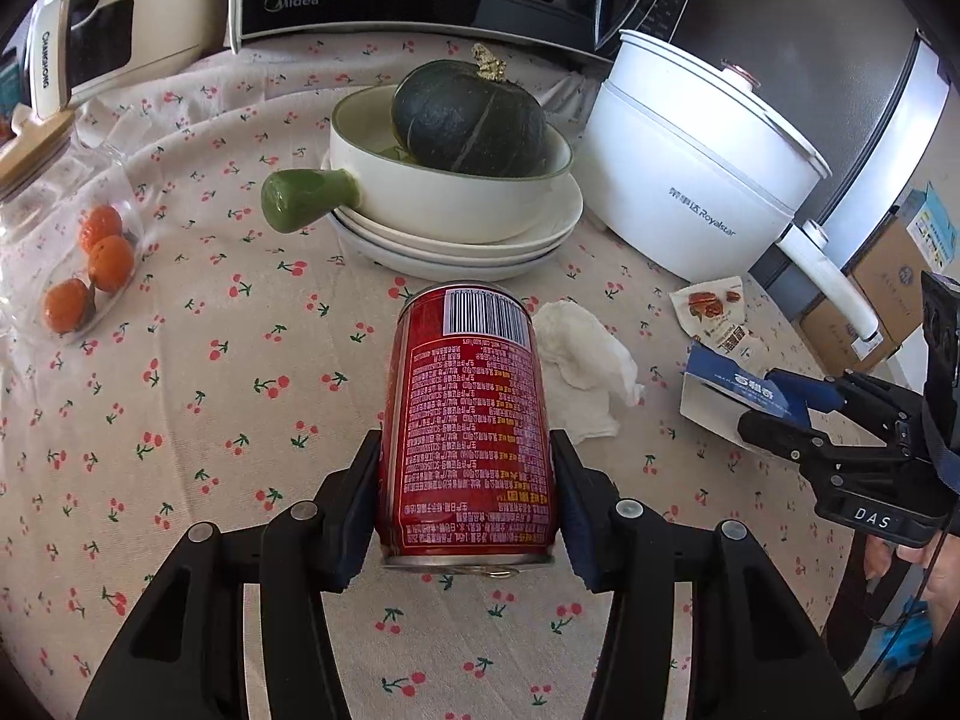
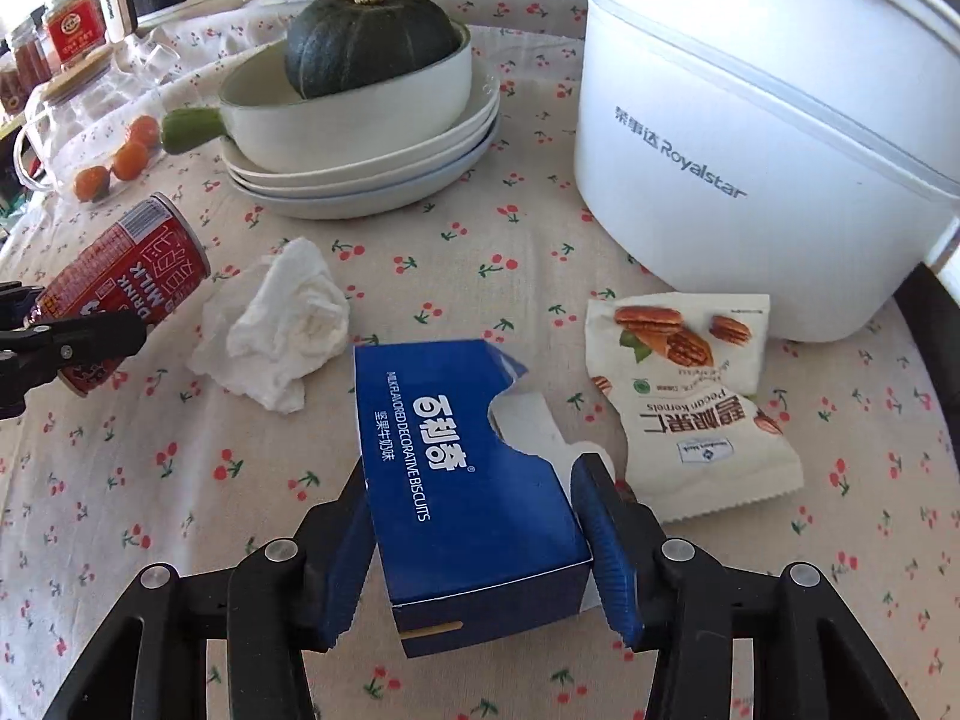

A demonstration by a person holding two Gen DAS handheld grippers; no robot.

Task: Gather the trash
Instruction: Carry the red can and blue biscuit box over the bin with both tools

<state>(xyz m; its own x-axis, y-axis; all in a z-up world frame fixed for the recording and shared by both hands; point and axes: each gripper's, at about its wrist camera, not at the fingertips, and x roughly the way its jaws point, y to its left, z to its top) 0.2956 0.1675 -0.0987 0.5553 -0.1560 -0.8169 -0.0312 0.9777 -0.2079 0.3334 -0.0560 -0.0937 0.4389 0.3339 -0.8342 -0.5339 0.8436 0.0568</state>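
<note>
The left gripper point(image 1: 465, 495) points steeply downward, its fingers point(image 1: 360, 498) clamped on something. The right gripper point(image 2: 480, 531) tilts likewise, fingers point(image 2: 603, 531) pressed shut on their load.

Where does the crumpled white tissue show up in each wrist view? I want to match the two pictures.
Left wrist: crumpled white tissue right of centre, just right of the red can.
Right wrist: tissue left of centre, between can and blue biscuit box.
Shared landmark: green pumpkin in its bowl.
</note>
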